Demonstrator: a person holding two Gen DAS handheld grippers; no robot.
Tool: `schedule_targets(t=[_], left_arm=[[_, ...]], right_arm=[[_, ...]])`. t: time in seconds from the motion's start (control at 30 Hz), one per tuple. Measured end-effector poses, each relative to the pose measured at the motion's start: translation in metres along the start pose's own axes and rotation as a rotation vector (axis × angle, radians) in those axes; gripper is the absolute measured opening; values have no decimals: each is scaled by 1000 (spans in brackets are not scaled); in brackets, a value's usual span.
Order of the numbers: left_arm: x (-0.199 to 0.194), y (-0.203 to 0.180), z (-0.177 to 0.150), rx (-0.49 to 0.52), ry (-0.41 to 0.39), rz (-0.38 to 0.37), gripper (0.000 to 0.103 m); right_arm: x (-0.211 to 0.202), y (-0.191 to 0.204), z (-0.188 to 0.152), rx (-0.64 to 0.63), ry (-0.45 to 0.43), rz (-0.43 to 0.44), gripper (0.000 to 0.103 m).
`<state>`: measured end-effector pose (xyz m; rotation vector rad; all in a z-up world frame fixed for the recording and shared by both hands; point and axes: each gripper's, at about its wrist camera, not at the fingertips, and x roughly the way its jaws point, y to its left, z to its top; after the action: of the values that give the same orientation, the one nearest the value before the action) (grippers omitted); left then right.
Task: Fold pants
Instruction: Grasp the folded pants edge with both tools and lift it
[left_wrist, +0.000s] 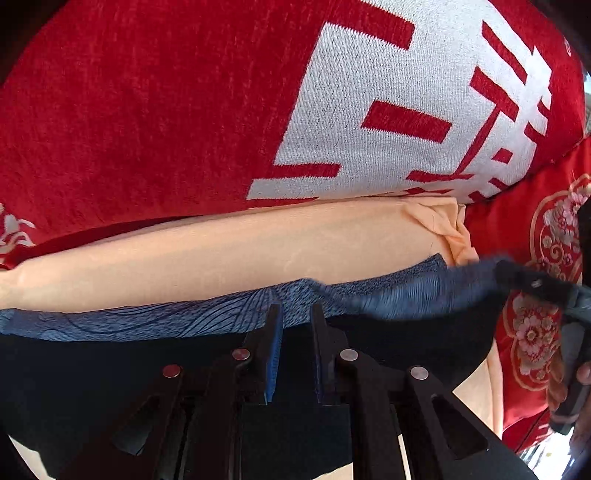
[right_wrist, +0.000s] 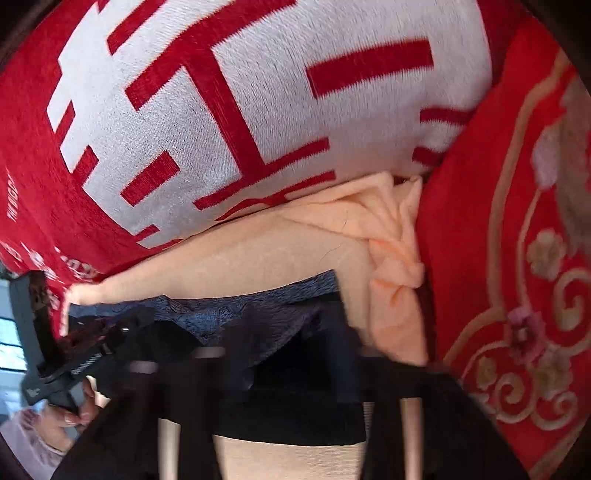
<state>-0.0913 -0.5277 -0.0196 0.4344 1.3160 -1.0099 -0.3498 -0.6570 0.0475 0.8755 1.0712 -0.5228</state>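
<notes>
The pants (left_wrist: 92, 376) are dark navy with a blue patterned waistband (left_wrist: 155, 317). They lie on a peach sheet (left_wrist: 221, 251). My left gripper (left_wrist: 295, 314) has its jaws a small gap apart at the waistband edge, with nothing clamped between the blue pads (left_wrist: 274, 363). My right gripper (right_wrist: 284, 332) is motion-blurred over the right end of the waistband (right_wrist: 236, 314); its jaws stand wide apart. In the left wrist view it shows at the right edge (left_wrist: 532, 282), blurred against the fabric. The dark pants cloth (right_wrist: 295, 406) lies under it.
A large red cushion with a white woven character (left_wrist: 388, 110) stands behind the sheet. A red floral cushion (right_wrist: 517, 258) stands on the right. The left gripper's handle and the person's hand (right_wrist: 70, 410) show at the lower left of the right wrist view.
</notes>
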Motion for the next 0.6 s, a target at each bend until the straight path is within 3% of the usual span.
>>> schedule_targets(t=[0.17, 0.23, 0.3, 0.4, 0.47, 0.53, 0.6], left_arm=[[-11, 14, -21, 0, 12, 53, 15], [-12, 18, -31, 6, 15, 87, 15], [-8, 24, -44, 13, 22, 134, 15], [5, 39, -59, -14, 67, 183, 15], [8, 45, -66, -31, 60, 184, 27], [4, 49, -71, -31, 46, 197, 37], [1, 53, -74, -36, 48, 207, 55]], right_arm=[[-25, 6, -14, 47, -55, 28, 93], [-23, 13, -24, 44, -38, 62, 84], [-6, 22, -31, 11, 8, 67, 57], [30, 30, -37, -17, 83, 39, 56], [53, 27, -42, -50, 115, -61, 51], [58, 18, -47, -48, 92, -73, 41], [51, 15, -50, -47, 64, -123, 37]])
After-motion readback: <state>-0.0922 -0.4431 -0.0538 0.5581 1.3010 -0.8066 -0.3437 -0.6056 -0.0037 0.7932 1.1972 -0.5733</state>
